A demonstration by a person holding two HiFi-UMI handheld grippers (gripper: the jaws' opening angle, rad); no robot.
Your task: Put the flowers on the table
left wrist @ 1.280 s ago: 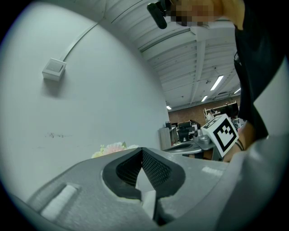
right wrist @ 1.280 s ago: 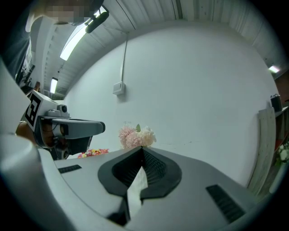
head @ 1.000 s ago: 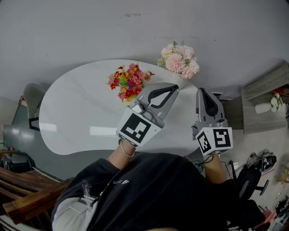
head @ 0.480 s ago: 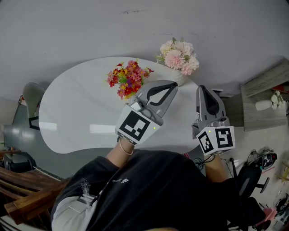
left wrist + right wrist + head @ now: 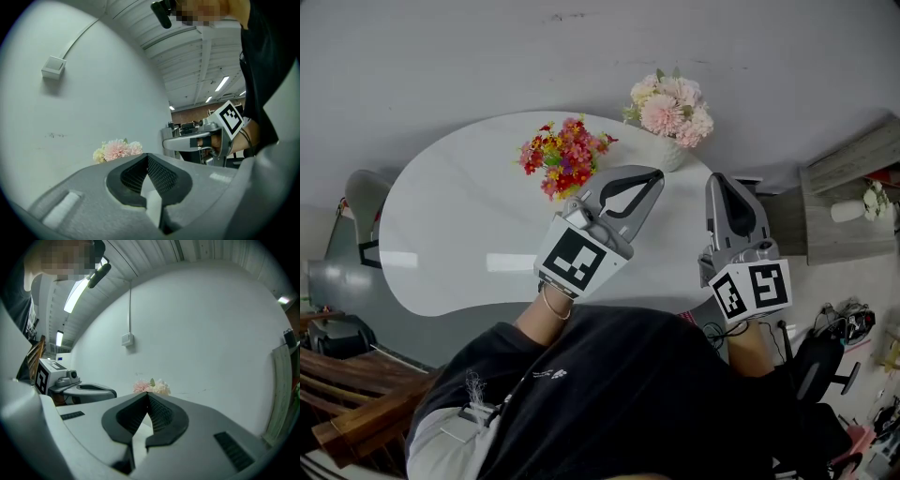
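Jaws together near white curved table (image 5: pixel 441 253) against a grey wall (image 5: pixel 441 56).

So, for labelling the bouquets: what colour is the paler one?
The paler bouquet is soft pink and cream; head view shows it best.

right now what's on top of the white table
Two bunches: red and yellow flowers near the middle and pink flowers in a white vase at the far edge. The left hand-held gripper covers the table beside the red bunch, so its base cannot be seen.
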